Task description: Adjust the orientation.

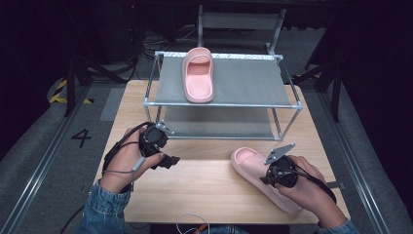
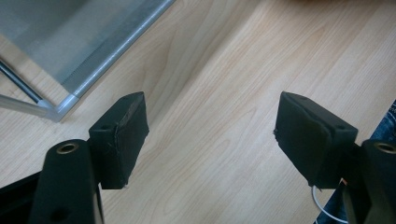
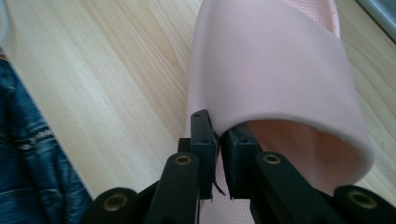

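Observation:
One pink slide sandal point(image 1: 198, 75) lies on the top shelf of a metal rack point(image 1: 224, 103), toe toward me. A second pink slide point(image 1: 253, 168) lies on the wooden table at the right front. My right gripper point(image 1: 278, 174) is over it, and in the right gripper view its jaws are shut on the edge of the slide's strap point(image 3: 275, 70), one jaw outside and one under the band. My left gripper point(image 1: 168, 161) hovers over the table in front of the rack's left leg, jaws wide open with bare wood between the pads point(image 2: 119, 140).
The rack has a lower grey shelf point(image 1: 219, 122) with nothing on it; its corner post point(image 2: 56, 109) is close to my left gripper. A white cable point(image 1: 192, 222) lies at the table's front edge. Bare wood point(image 1: 204, 185) stretches between the two hands.

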Demonstrator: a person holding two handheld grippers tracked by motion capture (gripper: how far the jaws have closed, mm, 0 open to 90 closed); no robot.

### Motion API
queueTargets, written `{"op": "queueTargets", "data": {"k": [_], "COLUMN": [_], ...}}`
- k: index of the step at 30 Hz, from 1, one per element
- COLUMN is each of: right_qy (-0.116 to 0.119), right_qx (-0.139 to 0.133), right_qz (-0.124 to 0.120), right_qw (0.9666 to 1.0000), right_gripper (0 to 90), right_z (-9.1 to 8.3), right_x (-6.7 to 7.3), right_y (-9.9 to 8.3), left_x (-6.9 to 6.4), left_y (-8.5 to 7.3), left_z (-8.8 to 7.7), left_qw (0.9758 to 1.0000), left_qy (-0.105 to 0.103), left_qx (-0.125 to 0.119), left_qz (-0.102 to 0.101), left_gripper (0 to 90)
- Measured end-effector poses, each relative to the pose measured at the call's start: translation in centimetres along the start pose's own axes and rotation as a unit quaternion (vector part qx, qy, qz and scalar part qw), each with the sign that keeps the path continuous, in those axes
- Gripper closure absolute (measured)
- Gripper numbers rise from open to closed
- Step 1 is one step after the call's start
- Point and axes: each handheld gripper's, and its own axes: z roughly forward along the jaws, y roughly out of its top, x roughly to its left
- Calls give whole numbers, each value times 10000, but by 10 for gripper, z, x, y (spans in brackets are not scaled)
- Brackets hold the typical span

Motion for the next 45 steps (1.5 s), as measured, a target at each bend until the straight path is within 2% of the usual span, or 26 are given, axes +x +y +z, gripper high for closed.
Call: {"op": "queueTargets", "data": {"k": [8, 9, 14, 19, 30, 35, 41, 45], "right_qy": [34, 39, 100, 49, -27, 40, 87, 90], "right_qx": [-52, -82, -213, -246, -441, -490, -658, -823], "right_qz": [-71, -72, -56, -89, -207, -238, -161, -46], "right_qw": [10000, 9999, 9997, 9996, 9988, 9985, 9977, 9966], "right_gripper": [832, 828, 825, 825, 819, 818, 815, 816], "right_z": [-29, -37, -52, -68, -93, -100, -111, -124], "right_x": [1, 1, -1, -3, -7, -10, -17, -27], "right_y": [13, 17, 25, 37, 61, 69, 81, 89], "left_x": [1, 2, 3, 4, 3, 5, 5, 4], "left_y": [-4, -4, -6, -6, -14, -21, -28, -32], "left_z": [-3, -3, -1, -1, 1, 0, -3, -1], "left_qw": [10000, 10000, 9999, 9999, 9997, 9996, 9996, 9993], "left_qy": [-9, -29, -69, -63, -30, -16, -9, 10], "left_qx": [-7, 9, 98, 108, 228, 231, 197, 286], "left_qz": [13, 9, 34, 46, -80, -139, -225, -246], "left_gripper": [261, 258, 248, 242, 236, 233, 232, 231]}}
